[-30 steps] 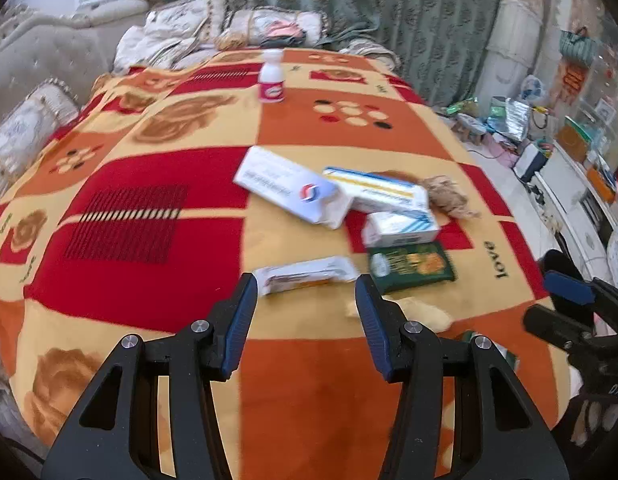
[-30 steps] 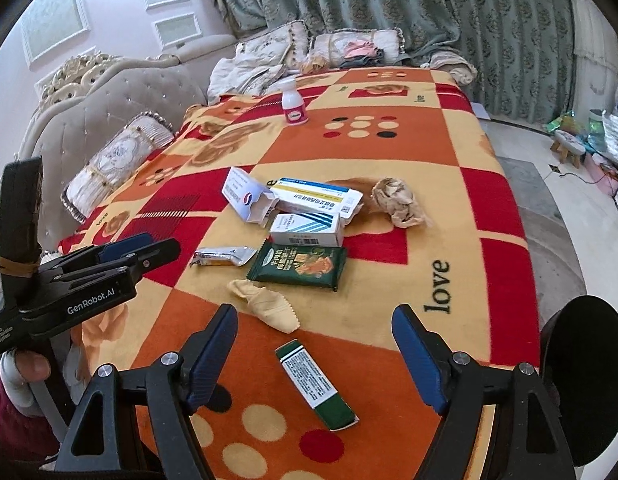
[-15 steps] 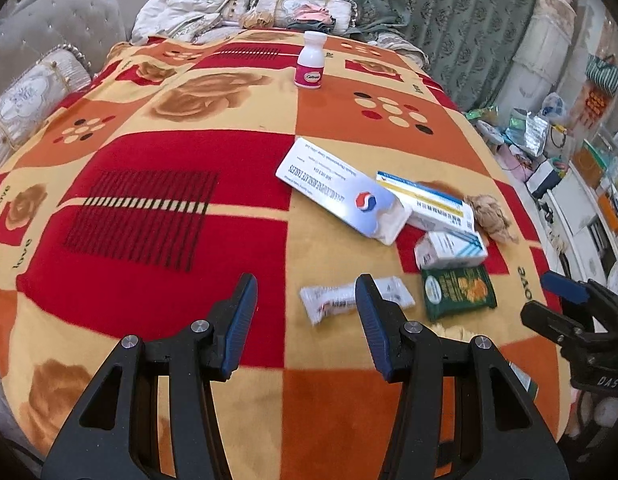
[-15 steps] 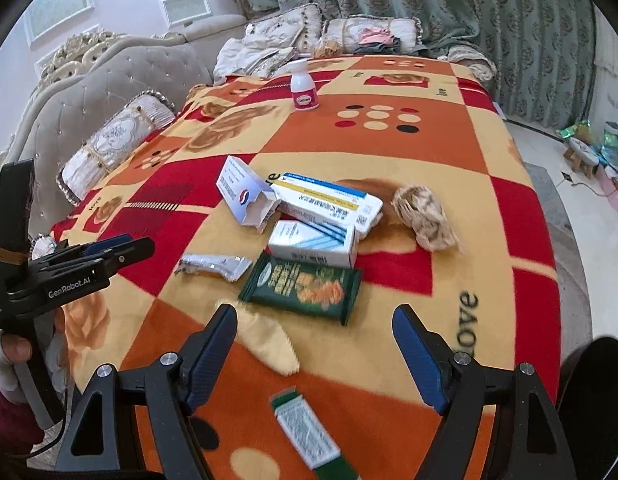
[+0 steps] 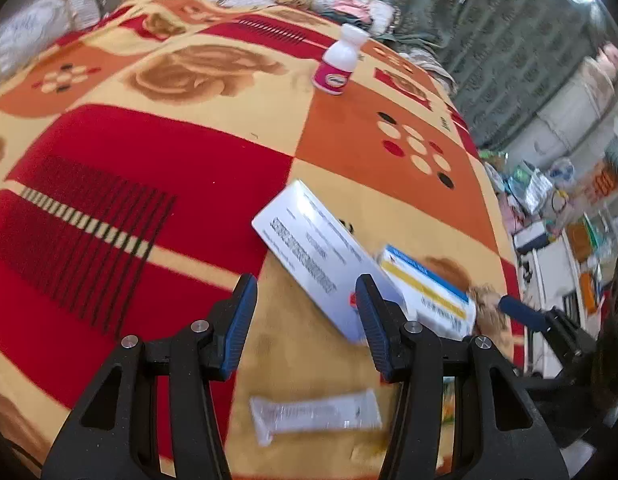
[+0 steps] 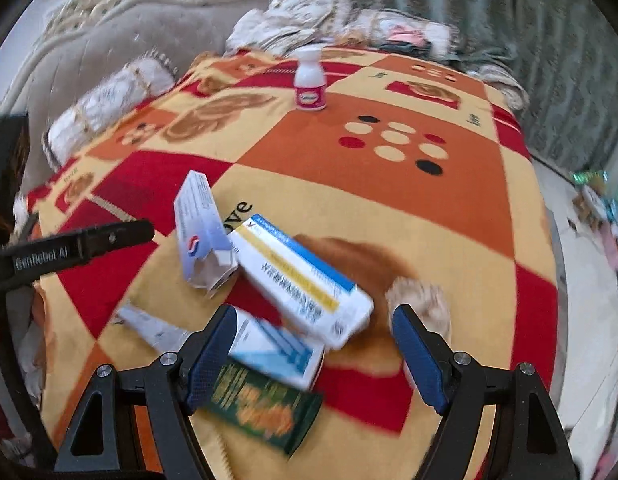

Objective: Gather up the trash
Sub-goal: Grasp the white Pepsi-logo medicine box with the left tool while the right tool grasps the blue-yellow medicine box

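- This looks like the very start of picking up trash: both tools hang over a pile of litter on the bed blanket [image 5: 189, 152], and nothing is held.
- The left gripper [image 5: 305, 320] has its jaws apart with only blanket between them. The right gripper [image 6: 313, 356] has its jaws wider apart and holds nothing too.
- The trash sits in the middle of the blanket: a white box [image 5: 321, 264], a box with a yellow stripe [image 6: 301, 284] just beside it, a small blue-and-white box [image 6: 277, 352], a green packet [image 6: 265, 404], a clear wrapper [image 5: 315, 414] and a crumpled tissue [image 6: 423, 300].
- The white box is long and flat. In the left view its long side runs from the upper left down to the lower right, and its near end reaches the left gripper's right jaw.
- The clear wrapper lies sideways, left to right, below the left gripper's tips.
- My guess is the next move needs one gripper to go lower, line up across the short side of a box, then squeeze.
- A small white bottle [image 5: 339, 62] stands upright far back, well apart from the pile.
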Available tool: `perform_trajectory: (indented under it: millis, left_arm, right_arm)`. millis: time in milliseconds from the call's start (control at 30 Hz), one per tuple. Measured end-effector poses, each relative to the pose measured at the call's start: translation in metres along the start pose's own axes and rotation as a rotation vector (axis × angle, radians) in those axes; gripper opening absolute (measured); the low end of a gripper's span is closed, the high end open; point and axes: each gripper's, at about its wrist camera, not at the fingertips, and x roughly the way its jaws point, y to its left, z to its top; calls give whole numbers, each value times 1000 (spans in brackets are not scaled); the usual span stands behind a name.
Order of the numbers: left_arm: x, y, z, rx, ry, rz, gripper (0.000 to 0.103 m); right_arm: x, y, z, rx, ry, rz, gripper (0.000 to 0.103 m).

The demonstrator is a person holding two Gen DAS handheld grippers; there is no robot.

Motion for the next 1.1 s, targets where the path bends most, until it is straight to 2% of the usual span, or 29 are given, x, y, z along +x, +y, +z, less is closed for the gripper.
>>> perform_trajectory:
  millis: [100, 133, 233, 367, 467, 533, 633, 733, 833, 900, 933, 967, 1000, 1067, 1100]
  left_arm:
    - [12, 4, 8, -54, 14, -24, 51]
    - [17, 4, 11, -71, 19, -32, 55]
    - [29, -2, 15, -81, 29, -37, 57]
    - [43, -17, 20, -67, 31, -46, 64]
    - [50, -26, 25, -55, 44, -63, 66]
    - [54, -29, 27, -51, 54, -65, 68]
    - [54, -29, 31, -47, 60, -58, 68]
    - [54, -24, 35, -49, 70, -64, 68]
    - [54, -21, 39, 7, 86, -62, 67]
    - [54, -18, 41, 34, 92, -58, 63]
    - [54, -14, 43, 37, 97, -63, 57]
    - [53, -11, 45, 33, 103, -64, 53]
    - [53, -8, 46, 31, 107, -63, 52]
    - [53, -4, 48, 30, 108, -49, 52]
    - [52, -2, 48, 20, 110, -60, 52]
  right_arm:
    - [24, 3, 11, -76, 43, 12, 78]
    - [30, 3, 12, -99, 57, 14, 78]
    - [46, 5, 15, -147, 82, 29, 78]
    - [59, -7, 18, -79, 83, 48, 76]
    - [60, -18, 13, 8, 75, 43, 66]
    - [55, -23, 9, 41, 70, 33, 62]
    - [49, -24, 5, 52, 74, 8, 60]
    - [45, -20, 8, 15, 64, 21, 60]
    - [47, -18, 15, -14, 41, 19, 66]
    - [54, -16, 19, -23, 41, 45, 67]
    - [60, -15, 19, -35, 51, 47, 67]
    - [64, -14, 18, -46, 58, 41, 65]
    - [68, -12, 15, -63, 61, 20, 57]
    - [65, -16, 12, -53, 30, 7, 56]
    - [64, -23, 11, -16, 25, -21, 52]
